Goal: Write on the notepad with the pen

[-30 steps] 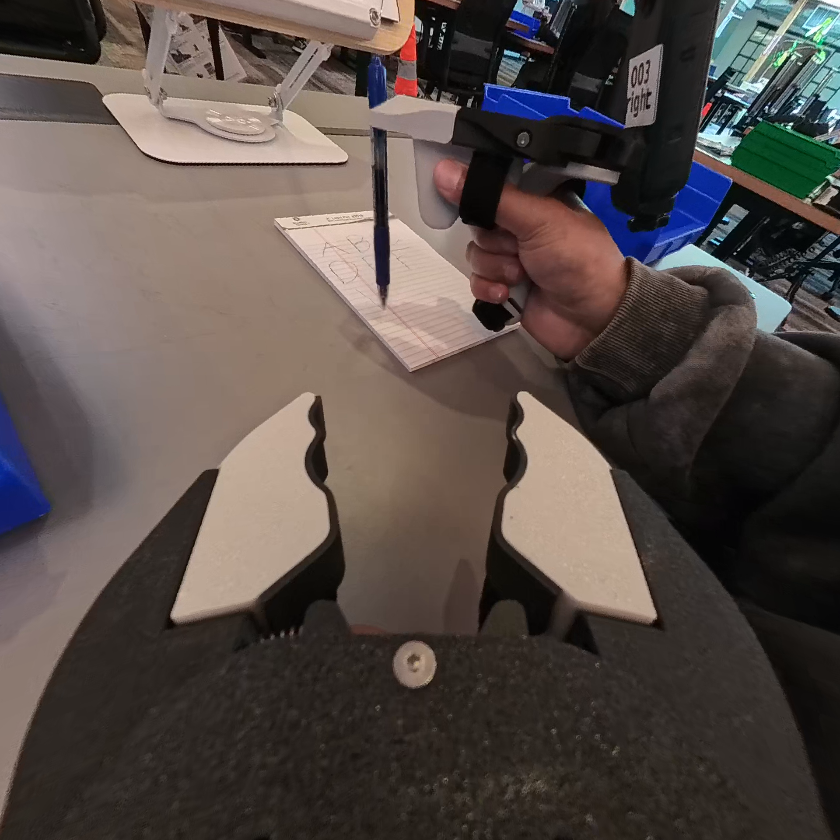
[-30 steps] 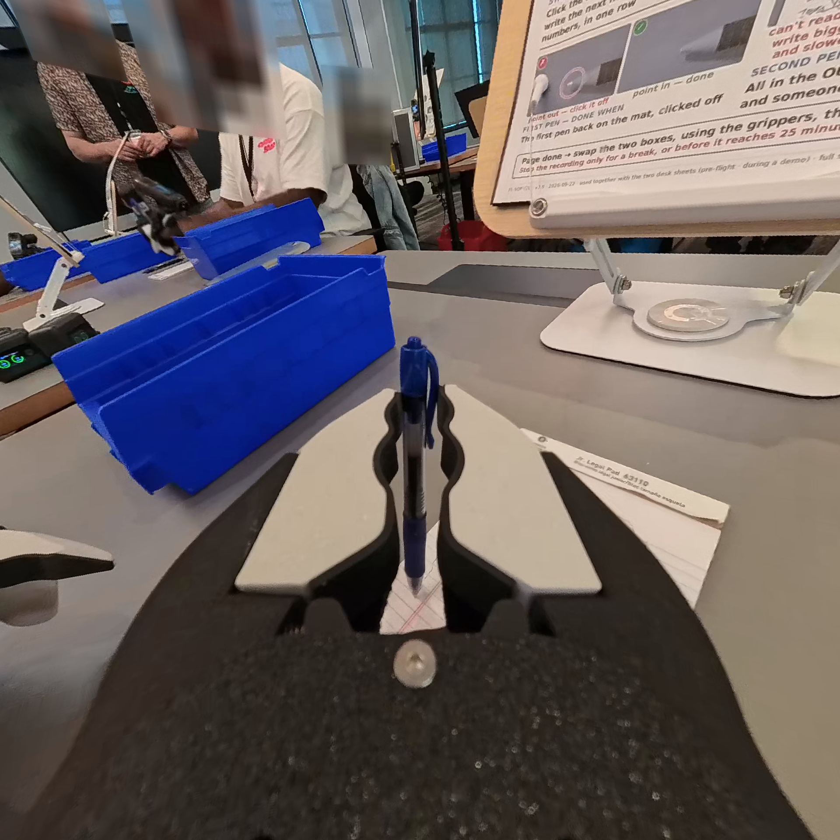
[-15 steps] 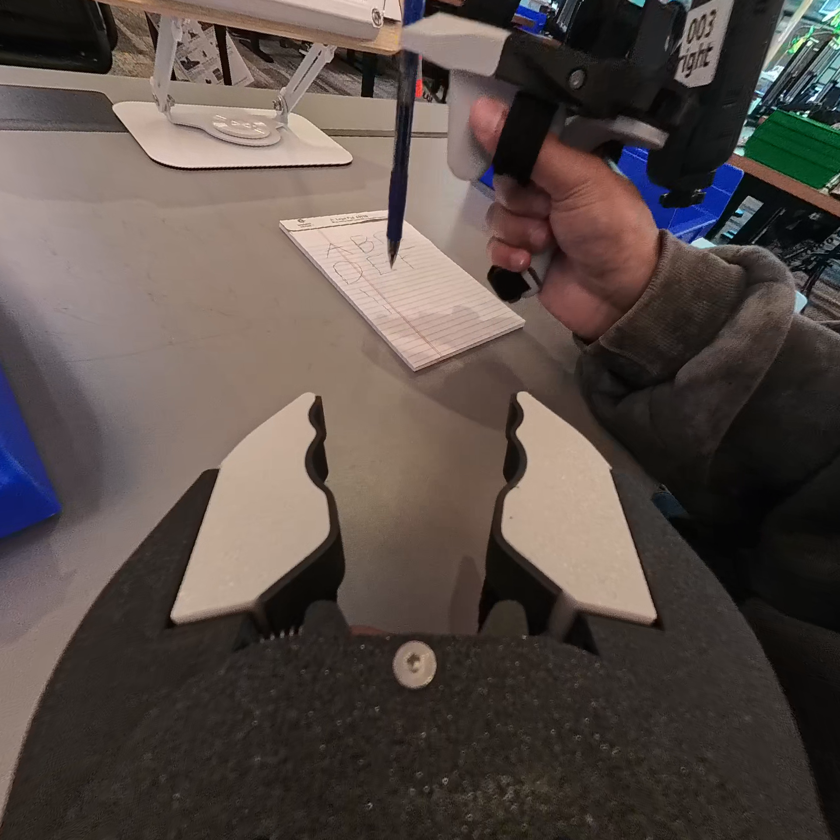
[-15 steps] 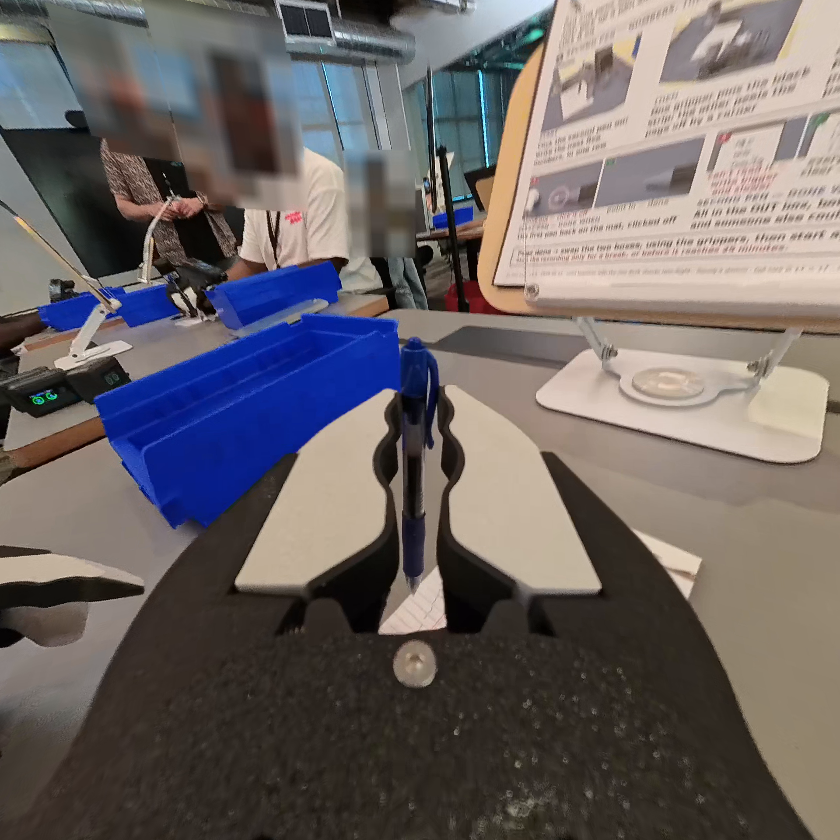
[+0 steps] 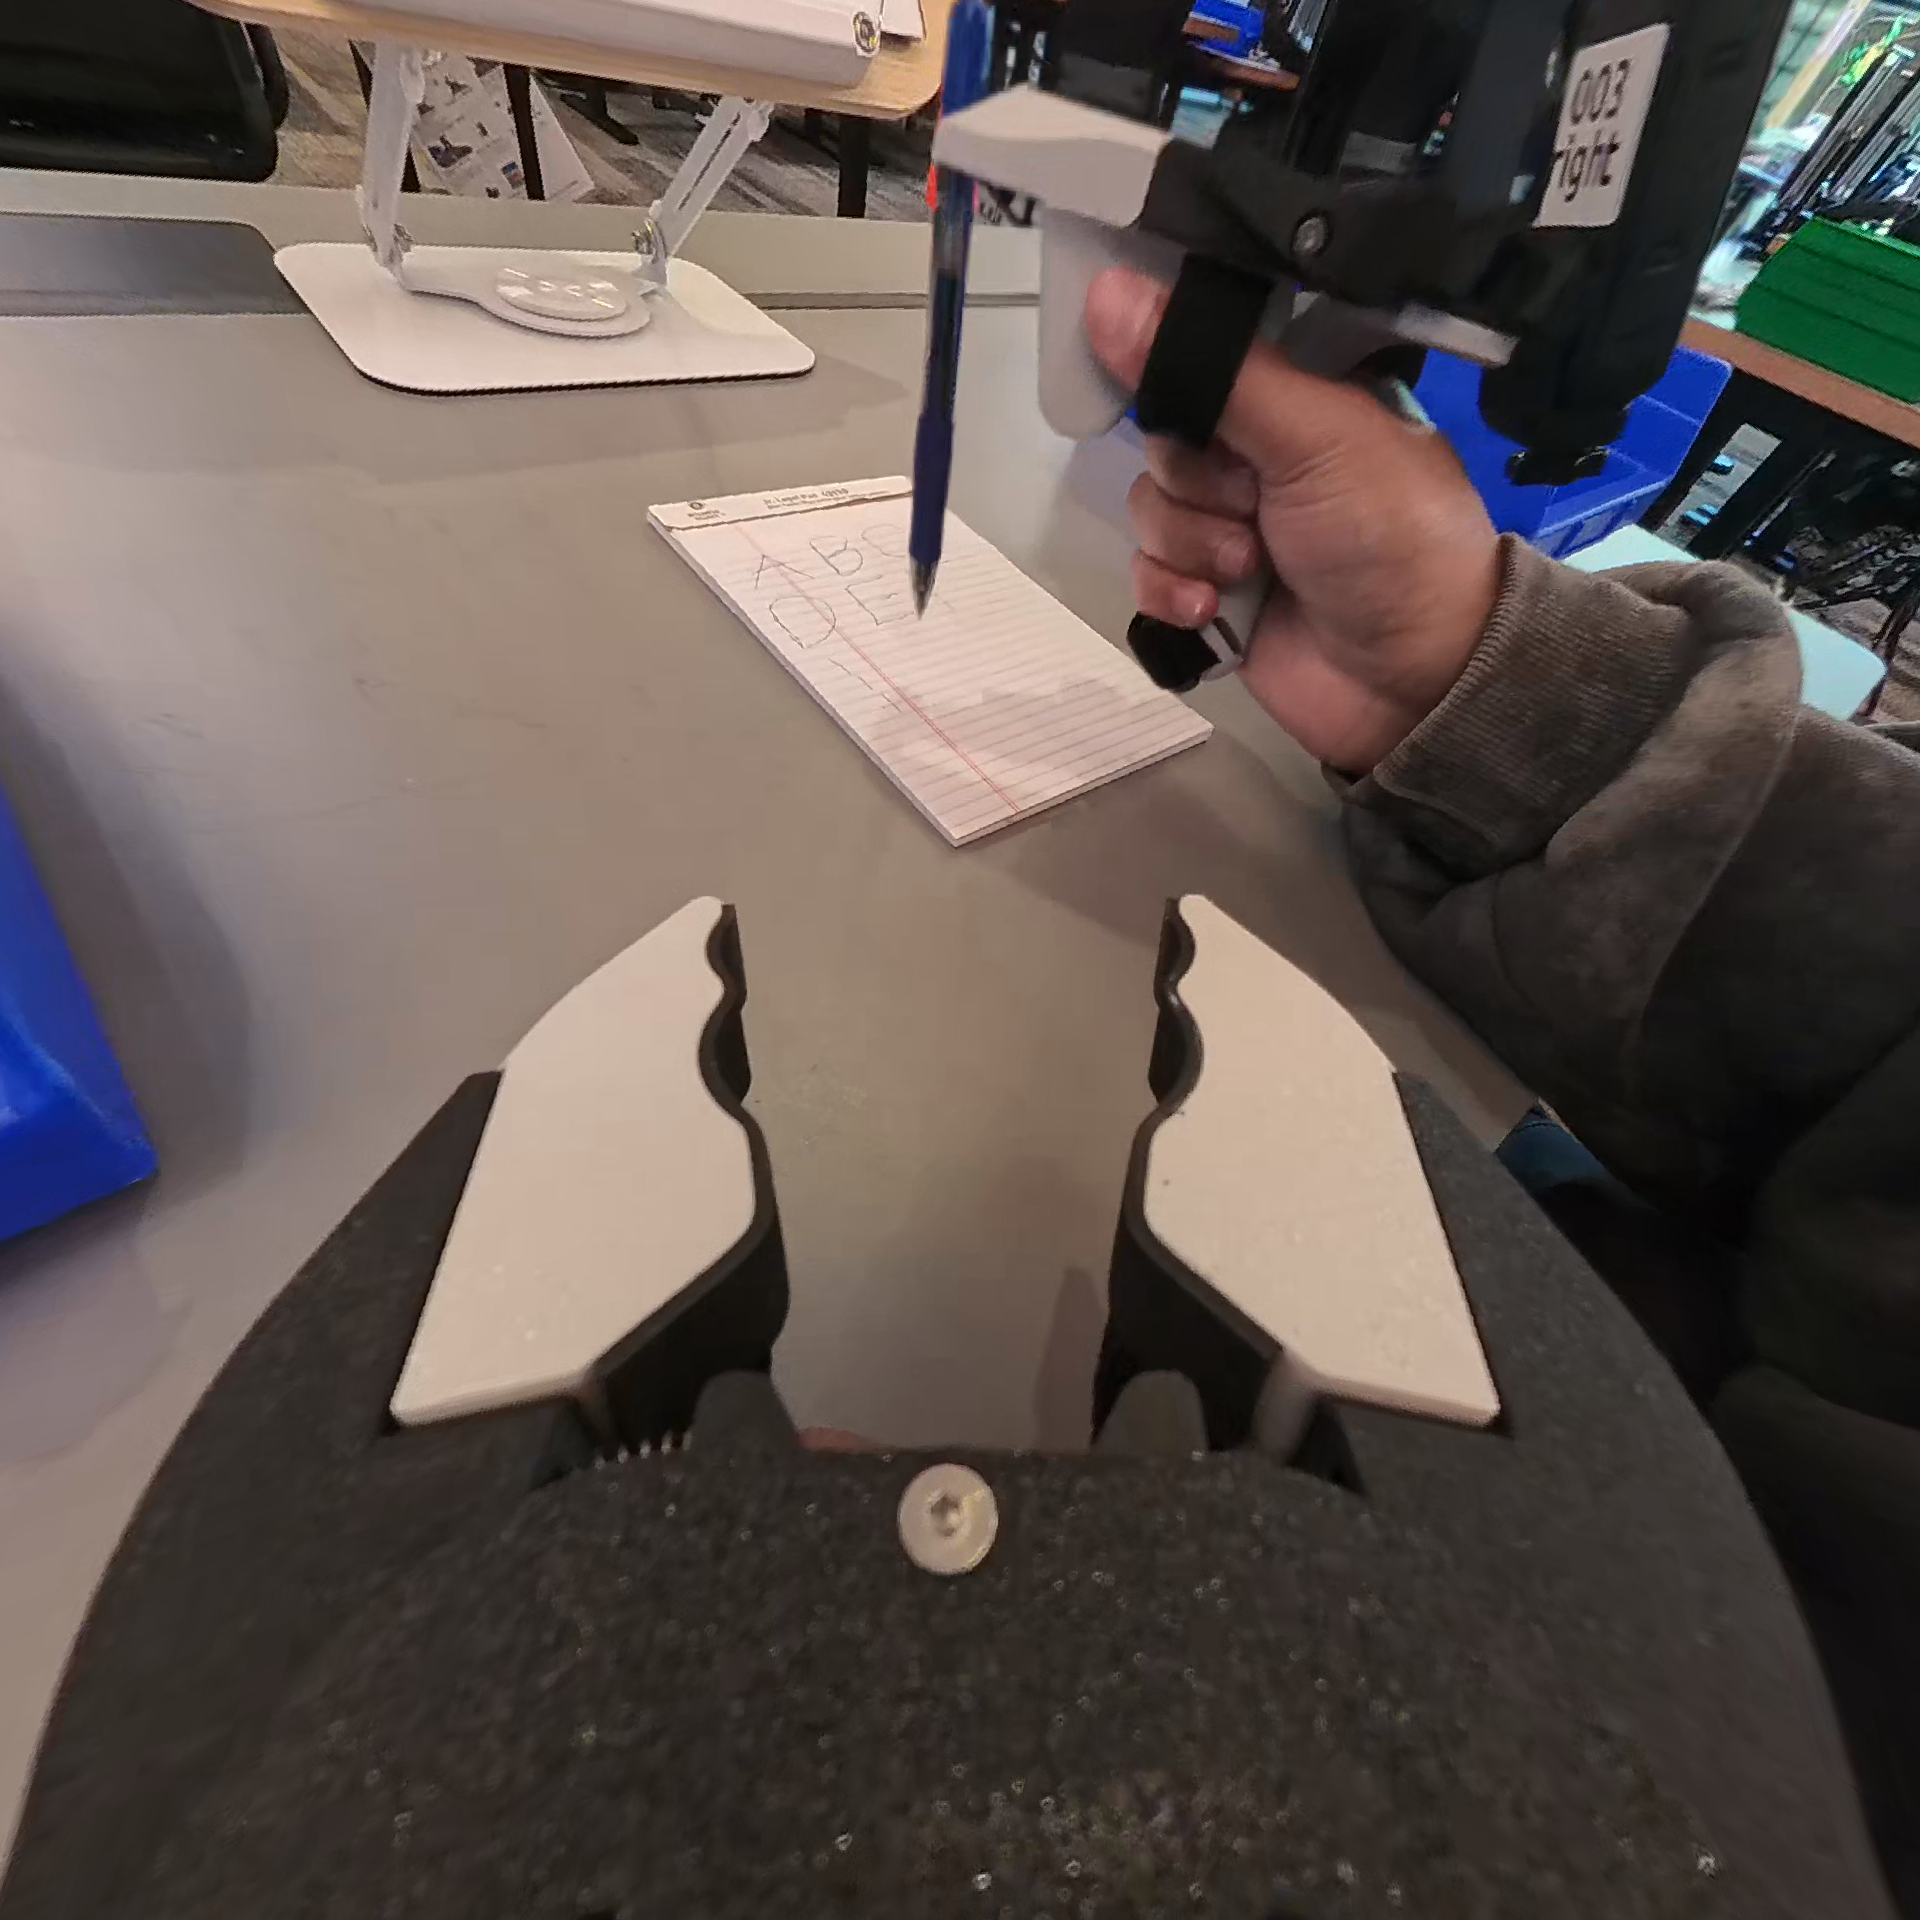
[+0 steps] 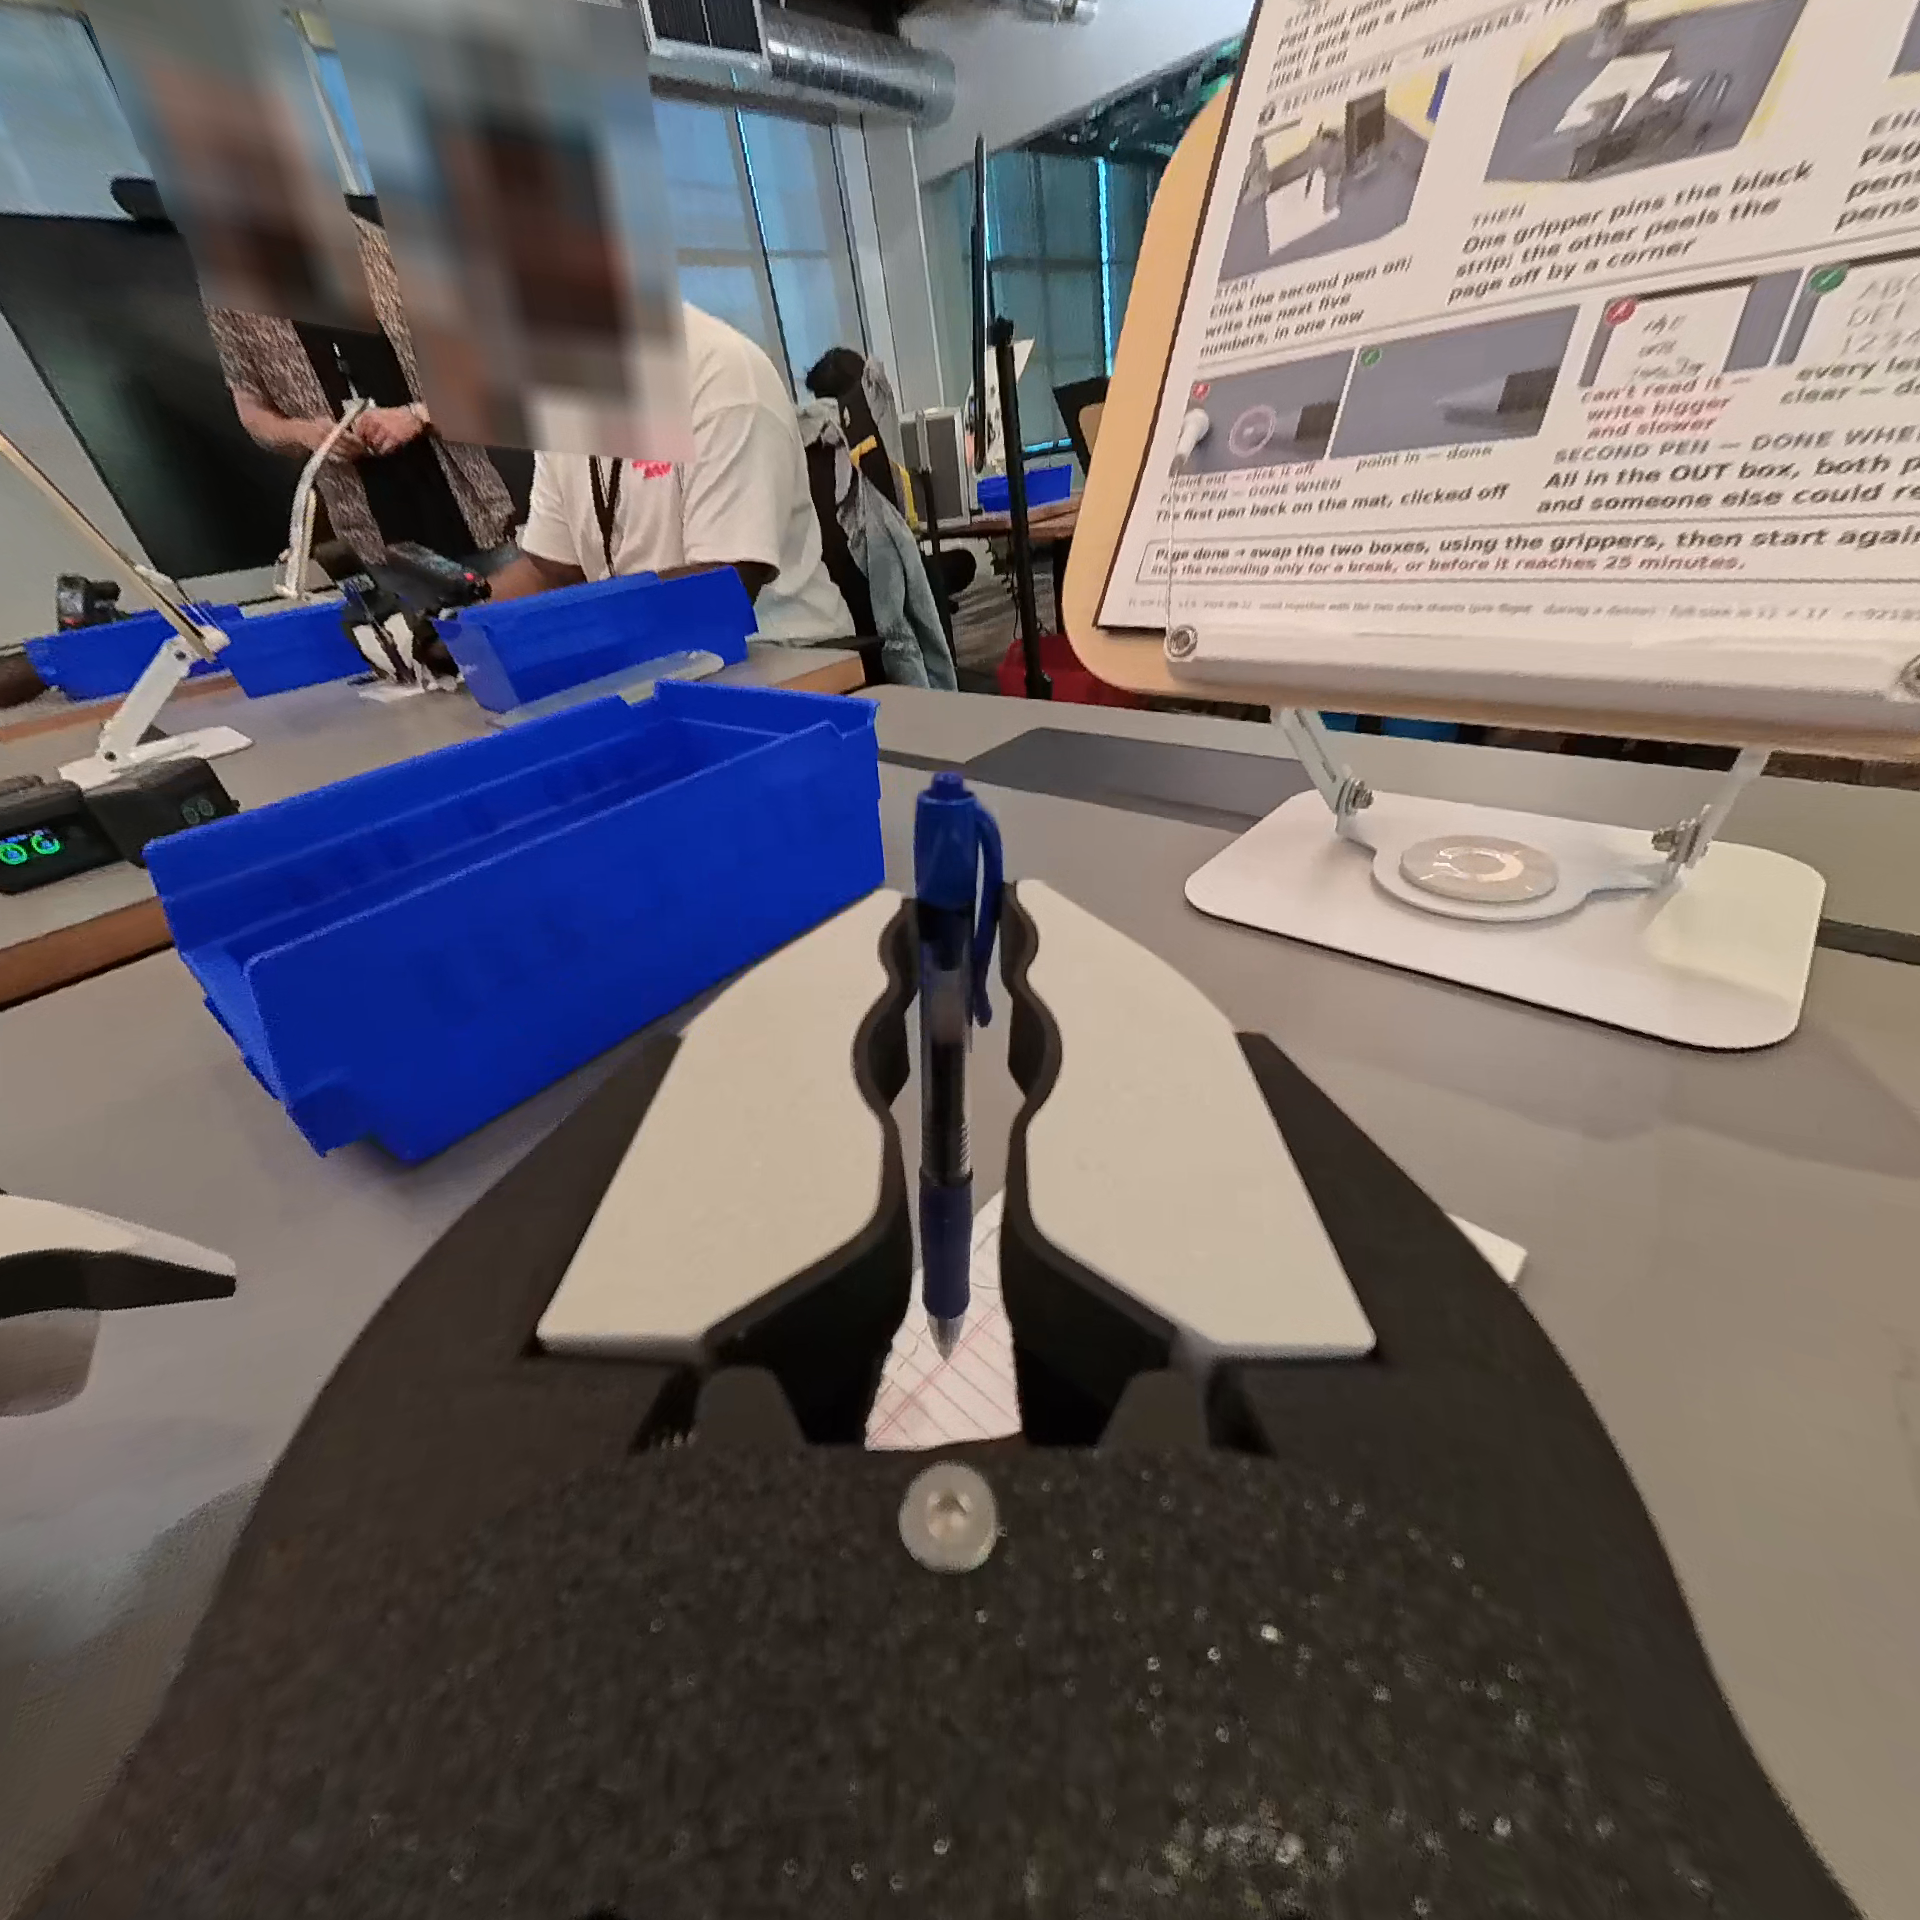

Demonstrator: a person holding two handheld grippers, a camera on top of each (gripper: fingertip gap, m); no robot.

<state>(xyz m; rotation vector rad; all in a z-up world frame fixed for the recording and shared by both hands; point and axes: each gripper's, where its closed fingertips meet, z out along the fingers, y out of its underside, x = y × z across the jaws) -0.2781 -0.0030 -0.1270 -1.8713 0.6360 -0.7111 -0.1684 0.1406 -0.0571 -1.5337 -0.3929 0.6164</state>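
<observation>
A white lined notepad (image 5: 966, 686) with pen marks on its upper lines lies on the grey table (image 5: 416, 675). My right gripper (image 6: 951, 925) is shut on a blue pen (image 6: 945, 1049), held upright with its tip down, raised above the pad. In the left wrist view the pen (image 5: 940, 395) hangs over the pad's upper part, gripped by the right gripper (image 5: 961, 125). A strip of the pad (image 6: 945, 1392) shows between the right fingers. My left gripper (image 5: 951, 914) is open and empty, low over the table in front of the pad.
A blue bin (image 6: 520, 894) stands left of the pad; another blue shape (image 5: 52, 1081) sits at the left edge. A white stand (image 6: 1507, 914) holding an instruction sheet (image 6: 1558, 312) is behind the pad. People sit at a far table (image 6: 665, 499). A sleeve (image 5: 1621, 883) is at the right. Spacing between my two grippers at the tips: around 20 cm.
The right gripper has lifted the pen off the pad and moved it up and toward the pad's top. The left gripper has stayed open and still.
</observation>
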